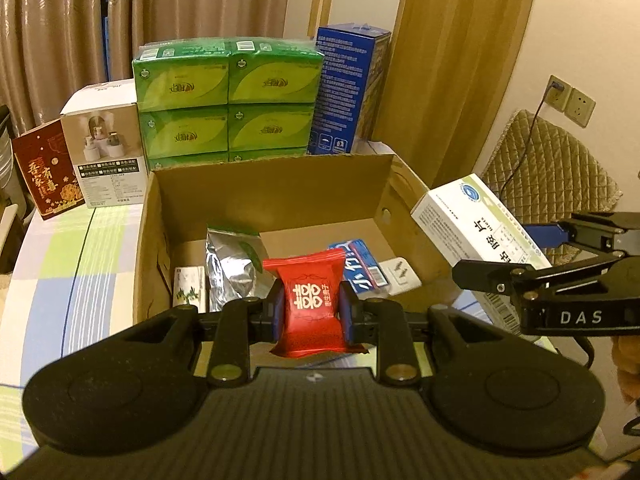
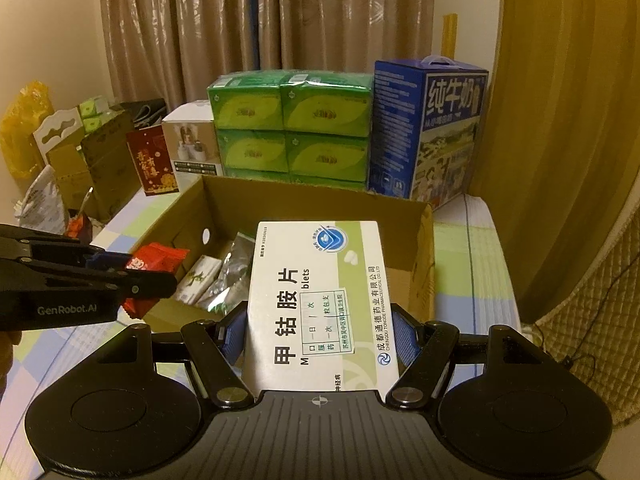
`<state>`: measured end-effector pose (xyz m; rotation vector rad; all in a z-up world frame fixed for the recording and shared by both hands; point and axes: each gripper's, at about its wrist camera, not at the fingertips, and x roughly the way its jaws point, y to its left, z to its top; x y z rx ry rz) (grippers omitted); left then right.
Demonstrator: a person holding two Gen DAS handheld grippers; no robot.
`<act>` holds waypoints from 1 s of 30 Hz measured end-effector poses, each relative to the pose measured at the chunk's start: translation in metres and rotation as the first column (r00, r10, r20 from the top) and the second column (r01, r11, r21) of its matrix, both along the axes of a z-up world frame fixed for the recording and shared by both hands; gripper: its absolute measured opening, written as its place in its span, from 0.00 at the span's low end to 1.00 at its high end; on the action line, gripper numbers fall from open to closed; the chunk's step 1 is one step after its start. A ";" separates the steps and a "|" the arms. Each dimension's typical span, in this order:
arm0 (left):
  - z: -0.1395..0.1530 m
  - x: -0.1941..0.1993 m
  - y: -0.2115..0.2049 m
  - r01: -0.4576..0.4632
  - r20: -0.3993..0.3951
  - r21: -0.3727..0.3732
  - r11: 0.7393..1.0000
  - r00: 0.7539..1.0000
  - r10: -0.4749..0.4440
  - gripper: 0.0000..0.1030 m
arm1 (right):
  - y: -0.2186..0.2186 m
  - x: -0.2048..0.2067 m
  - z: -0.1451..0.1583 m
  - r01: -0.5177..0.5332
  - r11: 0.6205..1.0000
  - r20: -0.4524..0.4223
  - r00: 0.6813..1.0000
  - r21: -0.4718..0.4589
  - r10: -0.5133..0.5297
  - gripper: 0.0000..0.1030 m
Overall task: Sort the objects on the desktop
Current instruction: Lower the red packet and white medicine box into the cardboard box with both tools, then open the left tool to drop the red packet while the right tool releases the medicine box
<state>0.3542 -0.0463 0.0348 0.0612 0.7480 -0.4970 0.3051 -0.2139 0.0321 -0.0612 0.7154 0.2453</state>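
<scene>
Red packet: foil-like sachet, pinched at mid-height by my left gripper, jaws closed on both side edges. I hold it above the near rim of the cardboard box.
White carton: flat medicine box, clamped across its width by my right gripper; it hangs over the box's near right corner.
Handling, packet: I judge it light, soft and a bit slick; the fill gives under the pads, so gripping at the waist seems right, not the crimped ends.
Handling, carton: I judge it light and stiff but crushable; best held flat on the long side walls, as now.
Already in the box: silver pouch, small white-and-green carton, blue-and-white tube box, white adapter.
Surface: table under a checked cloth in pale green, blue and white.
Back of table: stacked green tissue packs, blue milk carton, white appliance box, dark red gift box.
Room: beige curtains behind, wall sockets with a cable plugged in, quilted cover at right.
</scene>
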 end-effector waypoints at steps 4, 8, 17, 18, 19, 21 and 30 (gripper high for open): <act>-0.007 0.018 0.005 -0.014 -0.010 0.003 1.000 1.000 0.014 0.22 | 0.005 0.017 -0.003 -0.003 1.000 -0.006 1.000 -0.007 0.003 0.66; -0.014 0.034 0.013 -0.031 -0.016 0.003 1.000 0.999 0.031 0.22 | 0.011 0.034 -0.007 -0.010 1.000 -0.011 1.000 -0.012 0.010 0.66; -0.023 0.064 0.026 -0.058 -0.024 -0.002 0.998 0.998 0.058 0.22 | 0.020 0.066 -0.018 0.005 1.000 -0.039 0.999 0.017 -0.005 0.66; -0.024 0.068 0.028 -0.062 -0.024 -0.004 0.998 0.998 0.062 0.22 | 0.020 0.070 -0.019 0.010 1.000 -0.043 0.999 0.024 -0.009 0.66; -0.026 0.070 0.029 -0.065 -0.024 -0.005 0.998 0.998 0.065 0.22 | 0.021 0.073 -0.021 0.014 1.000 -0.045 0.999 0.028 -0.013 0.66; -0.029 0.076 0.031 -0.070 -0.025 -0.006 0.998 0.997 0.070 0.22 | 0.023 0.078 -0.024 0.017 0.999 -0.050 0.999 0.029 -0.016 0.66; -0.043 0.092 0.036 -0.089 -0.046 -0.047 0.995 0.995 0.087 0.30 | 0.029 0.092 -0.034 0.025 0.998 -0.065 0.998 0.057 -0.021 0.66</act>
